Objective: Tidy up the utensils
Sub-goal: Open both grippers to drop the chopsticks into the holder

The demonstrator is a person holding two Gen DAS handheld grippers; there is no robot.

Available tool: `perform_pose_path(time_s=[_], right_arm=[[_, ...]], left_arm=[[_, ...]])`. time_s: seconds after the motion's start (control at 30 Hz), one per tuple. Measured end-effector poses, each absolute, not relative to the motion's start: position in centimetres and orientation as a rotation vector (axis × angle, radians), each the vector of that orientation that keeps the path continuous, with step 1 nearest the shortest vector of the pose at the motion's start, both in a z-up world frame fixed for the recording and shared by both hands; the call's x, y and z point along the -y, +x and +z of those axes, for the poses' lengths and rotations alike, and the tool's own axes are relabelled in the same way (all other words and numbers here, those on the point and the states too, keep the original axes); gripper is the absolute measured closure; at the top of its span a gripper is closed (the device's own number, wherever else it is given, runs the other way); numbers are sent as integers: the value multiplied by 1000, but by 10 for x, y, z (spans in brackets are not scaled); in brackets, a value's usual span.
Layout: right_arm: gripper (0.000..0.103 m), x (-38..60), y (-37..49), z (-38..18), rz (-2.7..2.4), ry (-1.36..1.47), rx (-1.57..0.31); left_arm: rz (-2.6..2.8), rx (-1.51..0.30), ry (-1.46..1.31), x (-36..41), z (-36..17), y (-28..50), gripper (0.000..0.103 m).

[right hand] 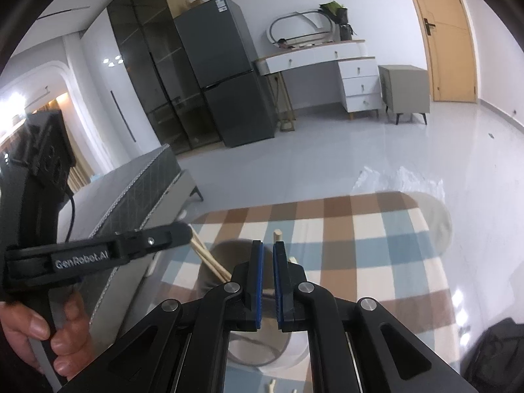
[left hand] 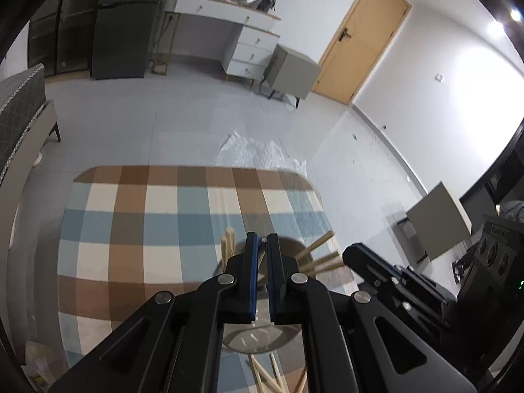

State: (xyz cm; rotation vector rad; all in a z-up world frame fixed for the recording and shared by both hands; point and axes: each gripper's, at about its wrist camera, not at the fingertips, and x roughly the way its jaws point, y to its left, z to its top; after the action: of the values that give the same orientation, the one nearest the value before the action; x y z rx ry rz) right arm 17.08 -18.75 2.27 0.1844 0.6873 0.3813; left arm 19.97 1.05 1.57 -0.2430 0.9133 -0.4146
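Note:
A clear glass cup (left hand: 288,249) stands on the glass table and holds several wooden chopsticks (left hand: 319,257). My left gripper (left hand: 262,240) hangs just above the cup, its blue-padded jaws nearly closed on a thin metal utensil (left hand: 262,255) that hangs into the cup. More chopsticks (left hand: 265,376) lie on the glass at the bottom. My right gripper (right hand: 268,250) is above the same cup (right hand: 229,258), jaws close together with a narrow gap and nothing seen between them. Chopsticks (right hand: 209,257) lean left in the cup. The left gripper (right hand: 154,237) crosses the right wrist view.
A checked brown, blue and cream rug (left hand: 147,216) lies under the glass table. A grey bed (right hand: 140,190) is to the left. A fridge (right hand: 226,75), white dressing table (right hand: 330,62), grey cabinet (right hand: 404,88) and wooden door (right hand: 448,32) stand along the far wall.

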Motion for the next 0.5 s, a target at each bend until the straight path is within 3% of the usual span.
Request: perform_pose_path(time_s=[0.07,0.17,0.2,0.27,0.33,0.4,0.5], right_arm=[[94,194,164,24,380,201,-678],[70,204,156,25,360,222,-685],[68,207,153,24,362,237,-689],[66,216,145,25,342,251,-689],[59,223,138,28,332,264,-680],[43,228,132,31,339,276,-673],[37,234,123,37,364,288,-667]], left_arm=[[-395,-944,-228,-10,14,198,96],[-370,-957,-229,-12,13,192,76],[-365,-950,-236,-13,14,189,70],[-350,-935,-240,-15,18,180,66],[-335,-934,-230,-15,19,176,63],[-323,-931,-218,-14,23,168,59],[-265,-907,-187,-14,29,159,50]])
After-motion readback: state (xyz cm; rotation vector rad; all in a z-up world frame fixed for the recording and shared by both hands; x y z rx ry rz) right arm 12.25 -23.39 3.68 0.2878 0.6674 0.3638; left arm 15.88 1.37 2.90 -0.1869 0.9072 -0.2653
